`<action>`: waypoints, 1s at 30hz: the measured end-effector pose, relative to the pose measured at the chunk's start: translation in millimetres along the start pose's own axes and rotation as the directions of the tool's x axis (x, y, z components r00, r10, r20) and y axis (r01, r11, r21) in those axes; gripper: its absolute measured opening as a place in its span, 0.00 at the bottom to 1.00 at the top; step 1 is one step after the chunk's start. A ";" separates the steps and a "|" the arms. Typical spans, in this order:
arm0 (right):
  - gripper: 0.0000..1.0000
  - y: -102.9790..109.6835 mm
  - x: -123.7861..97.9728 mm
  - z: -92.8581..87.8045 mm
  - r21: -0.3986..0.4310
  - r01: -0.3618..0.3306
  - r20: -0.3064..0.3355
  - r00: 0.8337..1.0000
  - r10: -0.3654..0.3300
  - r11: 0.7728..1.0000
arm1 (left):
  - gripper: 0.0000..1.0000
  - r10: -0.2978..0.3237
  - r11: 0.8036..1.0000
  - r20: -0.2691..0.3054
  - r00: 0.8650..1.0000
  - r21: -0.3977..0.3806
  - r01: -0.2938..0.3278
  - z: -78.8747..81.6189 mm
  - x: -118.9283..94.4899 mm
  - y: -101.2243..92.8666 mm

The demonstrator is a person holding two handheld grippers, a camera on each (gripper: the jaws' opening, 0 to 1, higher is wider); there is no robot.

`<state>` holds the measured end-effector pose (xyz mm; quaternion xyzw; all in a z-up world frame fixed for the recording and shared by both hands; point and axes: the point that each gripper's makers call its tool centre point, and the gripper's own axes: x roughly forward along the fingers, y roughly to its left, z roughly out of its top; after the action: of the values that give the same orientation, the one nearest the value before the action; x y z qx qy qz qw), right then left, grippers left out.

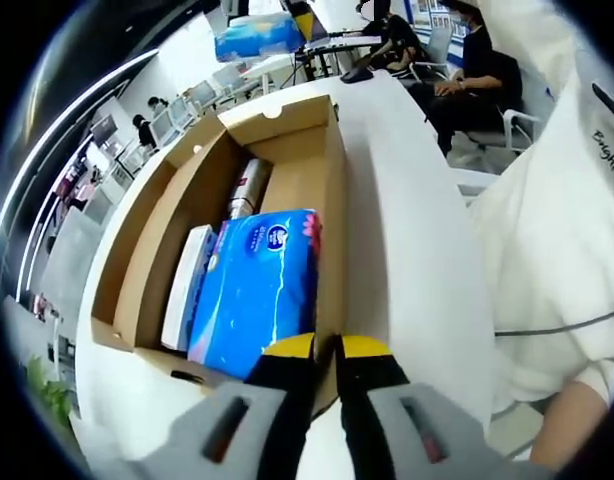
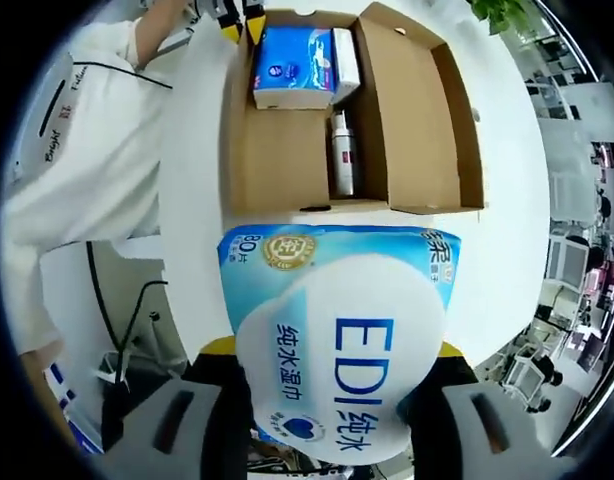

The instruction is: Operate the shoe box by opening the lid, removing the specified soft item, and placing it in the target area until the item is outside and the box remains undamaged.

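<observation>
An open cardboard shoe box point(image 1: 287, 125) lies on a white table point(image 1: 417, 230), its lid point(image 2: 417, 110) folded out flat. Inside are a blue tissue pack point(image 1: 257, 285), a white flat item point(image 1: 187, 285) and a slim bottle point(image 1: 249, 185). My left gripper point(image 1: 327, 352) is shut on the box's near side wall, yellow tips on either side of it. That same gripper point(image 2: 237, 15) is at the box's far corner in the right gripper view. My right gripper point(image 2: 334, 348) is shut on a blue and white soft wipes pack point(image 2: 337, 330), held outside the box point(image 2: 277, 160), in front of its near end.
A person in white clothes point(image 1: 557, 240) stands close beside the table's edge. Other people sit on chairs point(image 1: 477, 70) beyond the table's far end. Another blue pack point(image 1: 257, 35) lies on a distant desk. A dark cable point(image 2: 127, 320) hangs below the table. A plant point(image 2: 502, 12) grows nearby.
</observation>
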<state>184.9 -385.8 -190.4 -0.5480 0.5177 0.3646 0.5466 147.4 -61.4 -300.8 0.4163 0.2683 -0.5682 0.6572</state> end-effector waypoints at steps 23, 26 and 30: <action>0.61 17.8 63.7 -11.8 0.010 -0.123 0.002 0.992 0.123 0.992 | 0.07 0.003 1.000 0.001 1.000 0.004 -0.003 0.0 0.3 -0.1; 0.61 19.2 76.4 -9.7 0.004 -0.134 0.019 0.991 0.133 0.991 | 0.07 0.006 1.000 0.002 1.000 0.014 -0.006 0.1 0.3 -0.3; 0.61 20.1 88.2 -10.7 -0.018 -0.130 0.018 0.991 0.130 0.991 | 0.07 0.007 1.000 0.003 1.000 0.014 -0.007 0.3 0.1 0.3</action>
<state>181.2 -408.4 -278.5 -0.5142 0.5441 0.4090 0.5218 147.6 -61.7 -300.6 0.4210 0.2615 -0.5684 0.6567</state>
